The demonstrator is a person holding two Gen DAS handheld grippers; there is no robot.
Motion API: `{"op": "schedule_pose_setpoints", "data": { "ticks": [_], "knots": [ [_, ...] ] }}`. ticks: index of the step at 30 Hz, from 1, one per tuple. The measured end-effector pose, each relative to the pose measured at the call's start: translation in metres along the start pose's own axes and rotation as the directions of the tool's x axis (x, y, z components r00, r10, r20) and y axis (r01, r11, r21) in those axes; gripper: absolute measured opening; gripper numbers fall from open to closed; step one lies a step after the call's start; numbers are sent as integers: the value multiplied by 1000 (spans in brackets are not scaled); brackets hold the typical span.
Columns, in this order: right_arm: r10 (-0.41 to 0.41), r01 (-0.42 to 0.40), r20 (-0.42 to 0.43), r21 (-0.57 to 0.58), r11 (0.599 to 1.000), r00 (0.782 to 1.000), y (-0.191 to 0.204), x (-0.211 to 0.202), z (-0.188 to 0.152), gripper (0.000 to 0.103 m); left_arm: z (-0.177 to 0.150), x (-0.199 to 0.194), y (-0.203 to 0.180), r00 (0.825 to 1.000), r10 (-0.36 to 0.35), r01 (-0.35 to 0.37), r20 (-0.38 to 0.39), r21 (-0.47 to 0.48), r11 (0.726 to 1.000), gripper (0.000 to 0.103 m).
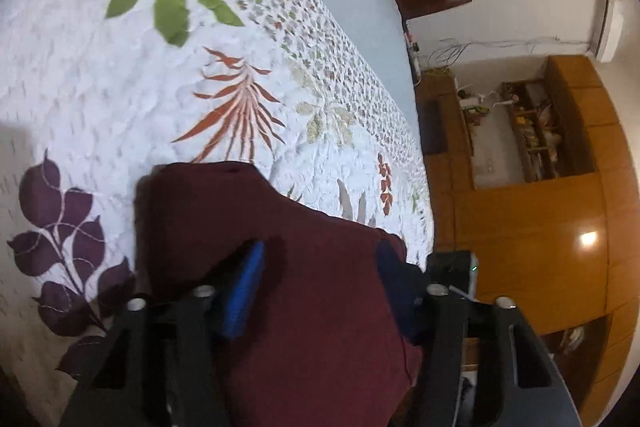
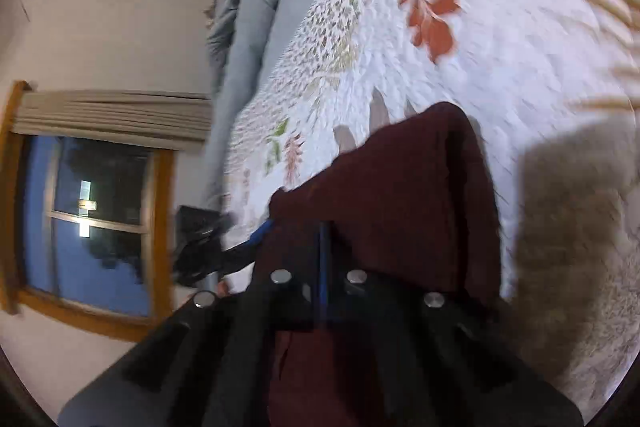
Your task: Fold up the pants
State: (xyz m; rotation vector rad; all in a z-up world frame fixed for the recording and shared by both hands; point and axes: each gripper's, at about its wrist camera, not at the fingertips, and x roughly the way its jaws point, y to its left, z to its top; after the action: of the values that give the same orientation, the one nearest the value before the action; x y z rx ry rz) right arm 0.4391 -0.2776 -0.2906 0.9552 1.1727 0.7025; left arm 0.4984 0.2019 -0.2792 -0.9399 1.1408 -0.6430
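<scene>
Maroon pants on the quilted bed, both my tongs over them.

My left tongs (image 1: 320,291) stand apart, tilted down over the pants (image 1: 304,267), blue pads on either side of the cloth; I can't tell if they press it. My right tongs (image 2: 323,267) are together, angled down over the same pants; whether cloth is pinched between them I cannot tell. The pants lie bunched on the quilt (image 1: 120,99), near its patterned border, with the purple leaf print (image 1: 60,235) beside them.

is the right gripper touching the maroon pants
Touching. In the right wrist view the right gripper has its blue pads shut together with the maroon pants bunched around them.
</scene>
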Motion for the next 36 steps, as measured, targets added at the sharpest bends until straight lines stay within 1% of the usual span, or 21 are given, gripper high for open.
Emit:
{"op": "schedule_pose_setpoints", "data": {
  "ticks": [1,3,5,7,10,11,13,14,15,17,18,20,21,23,26,29,31,32,33,34,36],
  "knots": [
    [-7,7,-1,-20,1000,1000,4,-4,-1,0,-2,-3,0,1000,0,0,6,1,1000,56],
    [-40,39,-7,-77,996,999,22,-10,-6,24,-7,-14,-1,999,9,-9,42,-2,1000,58],
    [-57,57,11,-100,993,998,35,-17,-13,36,-16,-30,-1,996,-8,9,90,-14,1000,66],
    [5,-2,16,-149,989,1000,52,-29,-29,36,-37,-49,-14,993,-34,30,113,41,999,67],
    [98,-108,-58,-224,968,994,76,-31,-68,38,-88,-59,-35,991,-110,99,81,131,986,67],
    [108,-124,-83,-227,966,991,76,-28,-77,37,-109,-59,-37,988,-144,135,59,144,980,67],
    [30,-57,-114,-240,969,993,60,-20,-93,36,-134,-51,-32,989,-148,143,26,129,981,67],
    [-1,-23,-109,-222,975,994,49,-18,-93,23,-141,-45,-22,990,-140,138,14,110,984,63],
    [-12,-6,-109,-167,986,994,28,-17,-91,0,-146,-41,-11,991,-133,131,14,87,988,53],
    [-3,-9,-109,-106,994,994,5,-20,-89,0,-146,-40,15,984,-175,175,25,-9,984,32],
    [11,-21,-104,-90,996,994,0,-23,-90,0,-144,-42,22,981,-192,193,26,-39,980,31],
    [-21,9,-92,-130,991,996,14,-28,-92,6,-144,-44,17,979,-201,202,20,-32,979,41],
    [-12,-1,-85,-148,989,996,25,-33,-92,22,-144,-47,10,978,-208,208,10,-10,978,59],
    [30,-40,-65,-163,986,997,42,-44,-91,42,-145,-52,-6,970,-242,242,7,33,970,77],
    [44,-49,-35,-180,983,998,69,-34,-64,52,-123,-58,-31,966,-252,245,58,108,963,93],
    [31,-33,-16,-113,993,999,74,-5,-25,56,-82,-52,-39,953,-291,283,91,86,955,94],
    [-14,15,9,-60,998,1000,63,10,-1,55,-54,-38,-31,958,-274,272,91,26,962,95],
    [-47,47,15,-29,998,999,51,14,7,40,-44,-32,-25,964,-252,251,83,14,968,95],
    [-71,71,25,0,997,997,38,18,12,9,-40,-28,-18,970,-225,226,95,-4,974,94],
    [-96,95,36,47,994,995,22,17,14,0,-38,-25,-5,976,-193,198,99,-49,979,94],
    [-63,55,85,91,994,994,-2,0,7,0,-42,-29,6,970,-219,226,102,-64,972,94]
  ]
}}
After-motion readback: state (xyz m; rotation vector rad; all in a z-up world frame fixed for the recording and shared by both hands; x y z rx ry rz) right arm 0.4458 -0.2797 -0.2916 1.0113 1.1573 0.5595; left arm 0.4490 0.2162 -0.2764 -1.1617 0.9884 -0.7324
